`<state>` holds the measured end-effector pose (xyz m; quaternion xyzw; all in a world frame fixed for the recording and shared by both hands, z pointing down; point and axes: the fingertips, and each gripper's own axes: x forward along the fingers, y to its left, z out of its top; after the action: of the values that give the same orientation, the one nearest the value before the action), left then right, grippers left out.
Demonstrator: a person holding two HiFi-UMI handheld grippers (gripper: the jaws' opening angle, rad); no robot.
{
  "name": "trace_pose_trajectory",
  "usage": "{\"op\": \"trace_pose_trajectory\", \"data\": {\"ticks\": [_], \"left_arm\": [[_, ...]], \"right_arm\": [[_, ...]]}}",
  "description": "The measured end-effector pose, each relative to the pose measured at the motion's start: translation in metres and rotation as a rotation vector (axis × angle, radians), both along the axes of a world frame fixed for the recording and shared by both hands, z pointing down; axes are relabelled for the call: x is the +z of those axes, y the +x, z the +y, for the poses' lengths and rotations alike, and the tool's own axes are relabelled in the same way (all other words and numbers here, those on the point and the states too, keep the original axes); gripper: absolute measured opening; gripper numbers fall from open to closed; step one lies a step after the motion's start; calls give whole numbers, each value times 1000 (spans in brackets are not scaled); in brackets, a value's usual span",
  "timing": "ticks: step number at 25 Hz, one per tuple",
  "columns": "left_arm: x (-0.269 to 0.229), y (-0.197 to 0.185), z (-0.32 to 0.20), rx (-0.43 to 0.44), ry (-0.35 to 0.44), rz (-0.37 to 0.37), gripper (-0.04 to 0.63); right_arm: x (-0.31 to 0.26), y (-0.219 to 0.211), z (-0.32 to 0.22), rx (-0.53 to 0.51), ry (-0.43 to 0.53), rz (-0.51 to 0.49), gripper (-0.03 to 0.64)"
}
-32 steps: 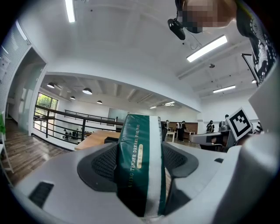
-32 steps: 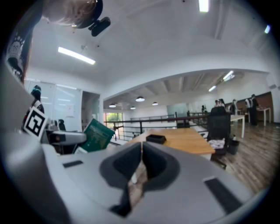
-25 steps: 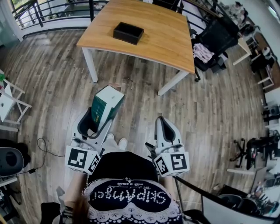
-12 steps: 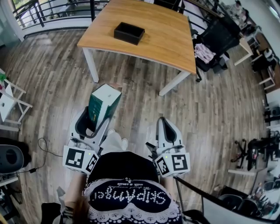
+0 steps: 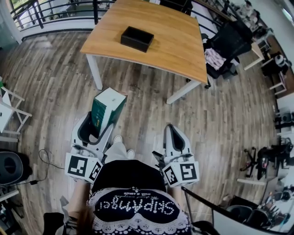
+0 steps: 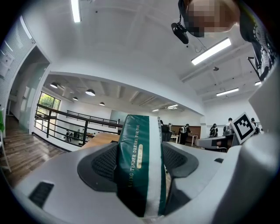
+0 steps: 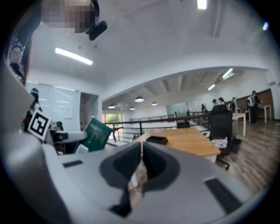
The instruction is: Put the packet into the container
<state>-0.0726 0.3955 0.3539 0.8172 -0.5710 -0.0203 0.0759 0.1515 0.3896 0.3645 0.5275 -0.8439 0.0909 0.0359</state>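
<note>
A green and white packet [image 5: 106, 110] stands up out of my left gripper [image 5: 94, 129], which is shut on it; in the left gripper view the packet [image 6: 140, 166] fills the gap between both pads. My right gripper [image 5: 173, 136] is shut with nothing in it, its jaws meeting in the right gripper view [image 7: 141, 162]. The black container [image 5: 137, 38] sits on the wooden table [image 5: 174, 41] well ahead of both grippers, also seen as the small black container [image 7: 156, 140] in the right gripper view. The packet [image 7: 97, 134] shows at the left there.
White table legs [image 5: 95, 71] stand between me and the tabletop. A black office chair [image 5: 229, 41] with cloth sits to the table's right. A railing [image 5: 50, 11] runs along the far left. A white chair frame [image 5: 9, 108] and a dark round device [image 5: 11, 167] are on the left floor.
The table and container have come slightly closer in the head view. My left gripper with the packet has shifted a little left and forward. The right gripper keeps its place.
</note>
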Motion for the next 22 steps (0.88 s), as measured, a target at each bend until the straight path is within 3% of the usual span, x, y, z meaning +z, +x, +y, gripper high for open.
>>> {"op": "trace_pose_trajectory", "data": {"ticks": [11,22], "left_arm": [[-17,-49,-73,37,27,2,344],[-7,-62,-90,50,-3,-3,344]], "right_arm": [[-19,-45,-66,48,13,3,35],[-2,-59,-82,61,-35,-7,35]]}}
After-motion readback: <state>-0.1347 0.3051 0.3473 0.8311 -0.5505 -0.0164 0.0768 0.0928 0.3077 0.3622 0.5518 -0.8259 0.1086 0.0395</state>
